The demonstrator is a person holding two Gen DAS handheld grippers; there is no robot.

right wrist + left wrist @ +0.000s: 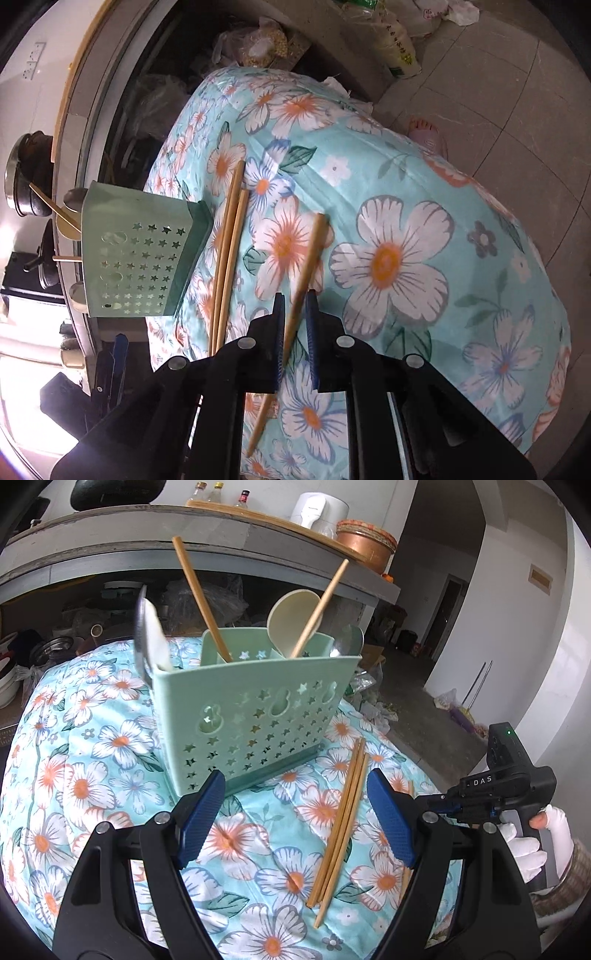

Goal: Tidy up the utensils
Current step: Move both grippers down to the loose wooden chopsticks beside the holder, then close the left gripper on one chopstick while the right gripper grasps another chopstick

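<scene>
A mint-green utensil holder (255, 709) with star cut-outs stands on the floral cloth (92, 775). It holds two wooden chopsticks (199, 598), a cream spoon (291, 620) and metal spoons. Several loose chopsticks (341, 823) lie on the cloth to its right. My left gripper (295, 812) is open and empty, just in front of the holder. My right gripper (294, 299) is shut on a single wooden chopstick (308, 254), held above the cloth right of the loose chopsticks (229, 258) and the holder (136, 258). The right gripper body (509, 775) shows in the left wrist view.
A grey counter (184, 550) with bottles, a white appliance and a copper bowl stands behind the table. Pots and bags fill the shelf below it. The cloth-covered table drops off to a tiled floor (498, 74) with bags on the right.
</scene>
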